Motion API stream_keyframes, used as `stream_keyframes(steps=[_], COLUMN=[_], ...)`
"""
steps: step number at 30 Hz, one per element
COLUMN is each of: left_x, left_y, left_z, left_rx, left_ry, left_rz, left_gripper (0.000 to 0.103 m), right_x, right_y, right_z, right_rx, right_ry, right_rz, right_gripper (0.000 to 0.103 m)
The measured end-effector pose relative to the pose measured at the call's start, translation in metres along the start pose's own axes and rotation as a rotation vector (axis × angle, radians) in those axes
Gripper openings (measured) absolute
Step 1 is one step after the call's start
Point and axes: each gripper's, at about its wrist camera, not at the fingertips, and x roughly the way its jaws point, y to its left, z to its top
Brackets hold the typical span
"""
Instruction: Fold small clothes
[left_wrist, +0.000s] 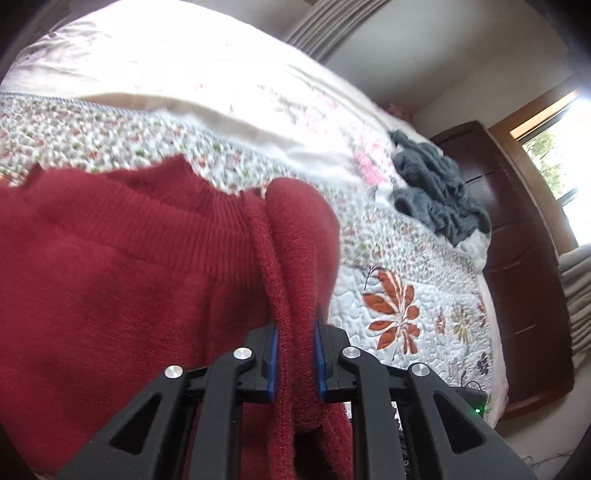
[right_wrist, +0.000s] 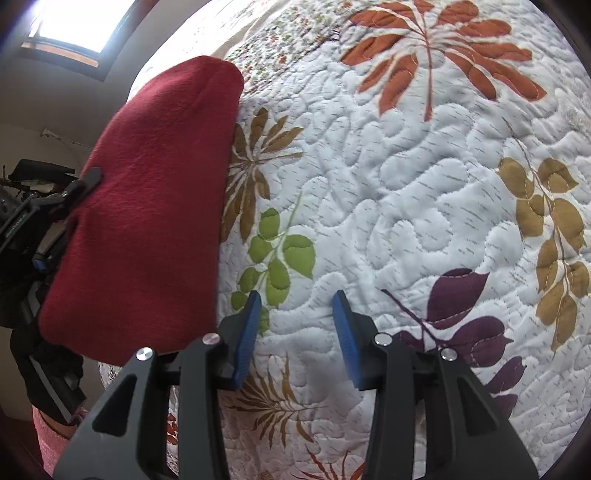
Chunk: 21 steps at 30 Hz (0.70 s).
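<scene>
keep your left gripper (left_wrist: 295, 354) fingers pinching the red sweater (left_wrist: 129, 277), bring the spread right gripper (right_wrist: 295, 332) to its free edge above the bed (right_wrist: 406, 184).

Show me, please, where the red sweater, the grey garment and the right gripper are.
red sweater (left_wrist: 110, 266): left wrist view, its knitted body.
grey garment (left_wrist: 436, 192): left wrist view, middle of the crumpled pile.
right gripper (right_wrist: 295, 332): right wrist view, the gap between its open fingertips.

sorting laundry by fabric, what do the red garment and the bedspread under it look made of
Red garment: a knit, probably wool or acrylic, matte and slightly fuzzy, with ribbed bands showing. Bedspread: quilted woven cloth, likely cotton, matte, with puffy stitched channels and printed or appliquéd leaves.
</scene>
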Motion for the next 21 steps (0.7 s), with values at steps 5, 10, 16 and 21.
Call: stream_keyframes(steps=[5,10,16,21], left_x=[-0.026,-0.050,-0.079,-0.107], left_y=[0.023,0.052,0.095,0.133], left_z=[0.012,0.024,0.039,0.051], left_rx=[-0.021,-0.052,-0.100,-0.111], left_ry=[-0.037,-0.061,-0.091,-0.118], left_rz=[0.011,0.028,0.041,0.085], left_gripper=[0.015,0.015,0.015,0.015], right_x=[0.001,0.003,0.015,0.030], right_y=[0.022,0.054,0.088,0.115], right_z=[-0.001,0.000,-0.001,-0.001], right_rx=[-0.044,-0.100,-0.157,-0.219], right_ry=[-0.007,0.000,0.023,0.052], right_rz=[0.001,0.018,0.047,0.053], right_gripper=[0.040,0.041,0.042,0.042])
